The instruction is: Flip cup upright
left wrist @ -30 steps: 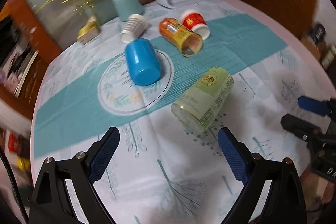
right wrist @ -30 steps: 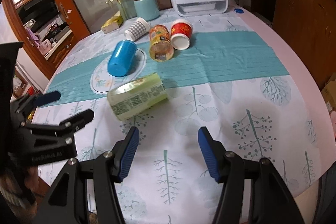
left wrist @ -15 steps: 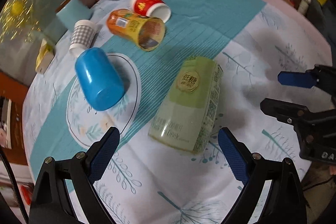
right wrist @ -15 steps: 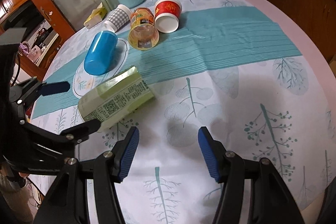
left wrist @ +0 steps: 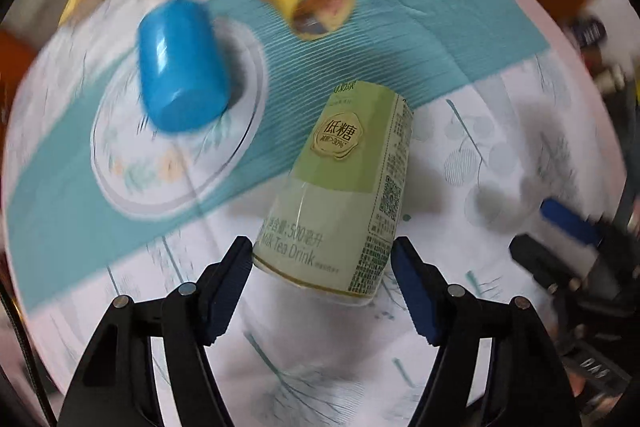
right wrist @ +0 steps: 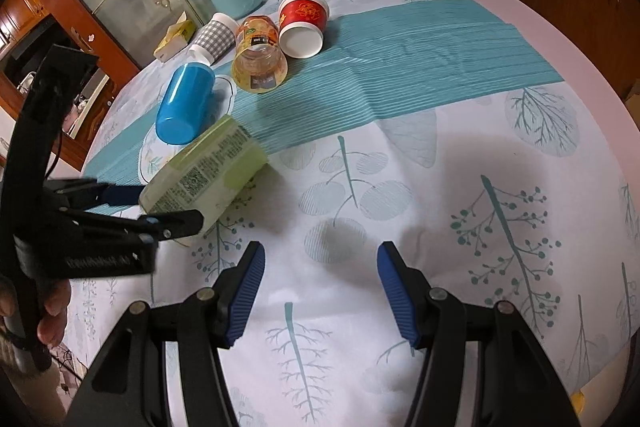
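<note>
Cup (left wrist: pixel 344 195), pale green w/ a gold badge, QR code and "Milk Tea Drink" print, lies on its side on the surface (right wrist: pixel 460 187), half on the white leaf-print cloth, base end twd the teal stripe. Clear lower part, rim end sits between the left claw (left wrist: pixel 322 259) fingers; fingers spread wide either side of the rim, contact can't be told. Right claw (right wrist: pixel 320 263) is apart too, holding nothing, over bare cloth. Blue cup (right wrist: pixel 185 107), orange cup (right wrist: pixel 258 61), red cup (right wrist: pixel 302 23) & checked cup (right wrist: pixel 214 37) also lie tipped behind it.
</note>
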Tool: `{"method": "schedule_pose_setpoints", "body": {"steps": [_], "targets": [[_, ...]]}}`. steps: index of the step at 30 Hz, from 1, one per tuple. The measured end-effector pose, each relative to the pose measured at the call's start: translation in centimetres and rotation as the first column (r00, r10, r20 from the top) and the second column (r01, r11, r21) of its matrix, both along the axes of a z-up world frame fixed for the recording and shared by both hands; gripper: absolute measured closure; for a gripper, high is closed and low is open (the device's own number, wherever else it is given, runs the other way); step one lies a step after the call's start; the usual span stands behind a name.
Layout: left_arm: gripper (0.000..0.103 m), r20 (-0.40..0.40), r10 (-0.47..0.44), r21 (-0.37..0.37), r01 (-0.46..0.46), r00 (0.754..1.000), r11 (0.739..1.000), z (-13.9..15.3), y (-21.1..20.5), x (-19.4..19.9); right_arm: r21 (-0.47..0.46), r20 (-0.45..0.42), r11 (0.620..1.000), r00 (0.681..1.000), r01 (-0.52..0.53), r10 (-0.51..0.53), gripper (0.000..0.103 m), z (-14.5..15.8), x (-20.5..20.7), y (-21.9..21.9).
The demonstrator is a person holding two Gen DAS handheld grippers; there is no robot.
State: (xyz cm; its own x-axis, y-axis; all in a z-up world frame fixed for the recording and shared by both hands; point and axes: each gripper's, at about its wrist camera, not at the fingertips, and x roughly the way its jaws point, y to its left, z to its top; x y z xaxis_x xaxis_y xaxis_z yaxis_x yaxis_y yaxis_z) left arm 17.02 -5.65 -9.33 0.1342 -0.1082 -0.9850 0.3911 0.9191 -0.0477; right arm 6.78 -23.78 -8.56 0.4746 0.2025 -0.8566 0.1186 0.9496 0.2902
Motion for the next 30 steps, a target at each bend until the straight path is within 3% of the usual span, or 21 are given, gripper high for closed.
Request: {"method": "schedule_pose_setpoints", "body": {"steps": [6,13,17,21,30], "targets": [[0.033,-0.053,0.188,-0.091,-0.193,0.981,0.977,0.4,3.2,-1.3,0.016,0.005,1.000,1.000,-0.016,0.016,0.044,0.2,-0.5,0.2],[0.034,-0.078,0.362,-0.194,-0.370,0.929,0.908,0.3,5.9,-4.2,0.024,0.016,0.999,1.000,-0.025,0.025,0.044,0.6,-1.0,0.5],[0.034,-0.134,0.434,-0.236,-0.454,0.891,0.859,-0.9,6.5,-6.3,0.024,0.015,0.999,0.999,-0.030,0.030,0.044,0.6,-1.3,0.6],[0.034,-0.181,0.462,-0.260,-0.496,0.868,0.829,-2.2,5.8,-7.6,0.018,0.014,0.999,0.999,-0.034,0.034,0.044,0.5,-1.4,0.8],[0.033,-0.269,0.440,-0.342,-0.512,0.857,0.788,-3.1,3.2,-8.2,-0.009,0.024,0.999,0.999,-0.036,0.036,0.044,0.6,-1.8,1.0]]}}
